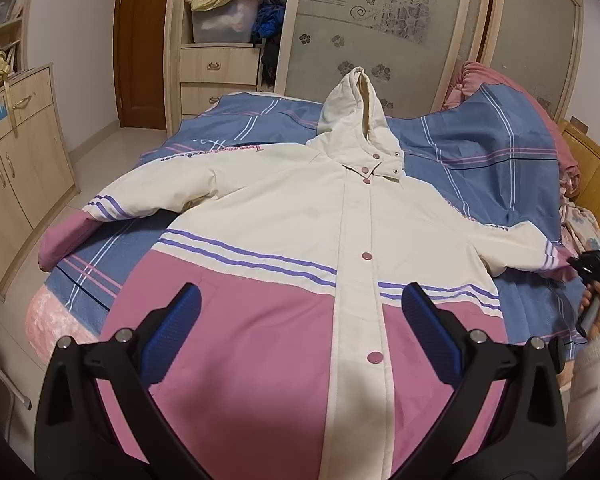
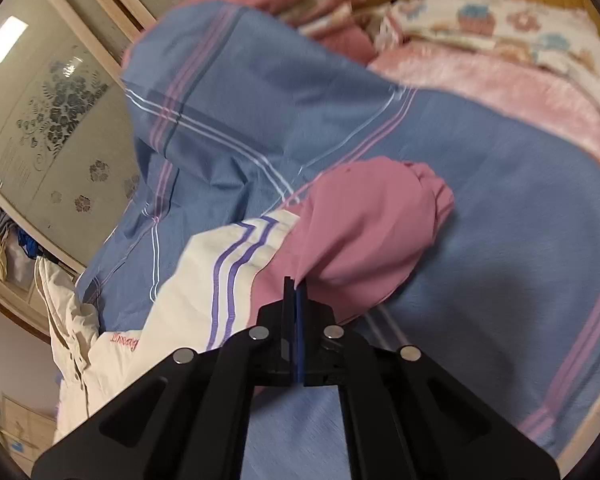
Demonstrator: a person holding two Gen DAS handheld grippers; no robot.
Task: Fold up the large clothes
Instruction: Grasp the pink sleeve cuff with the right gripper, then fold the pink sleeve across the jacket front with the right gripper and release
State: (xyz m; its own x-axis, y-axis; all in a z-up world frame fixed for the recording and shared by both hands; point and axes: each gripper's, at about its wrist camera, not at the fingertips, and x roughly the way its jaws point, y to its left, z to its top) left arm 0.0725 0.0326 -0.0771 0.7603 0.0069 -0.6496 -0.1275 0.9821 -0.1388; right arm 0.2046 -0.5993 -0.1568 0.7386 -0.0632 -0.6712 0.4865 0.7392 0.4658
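Our coat lies long, hood pointing away beyond our wide-apart left fingers; our right fingers pinch its pink cuff.

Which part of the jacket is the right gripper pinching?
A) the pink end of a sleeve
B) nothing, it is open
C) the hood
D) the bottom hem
A: in the right wrist view the right gripper is closed on the pink cuff end of the sleeve, just past the purple stripes; the left gripper hangs open above the jacket front.
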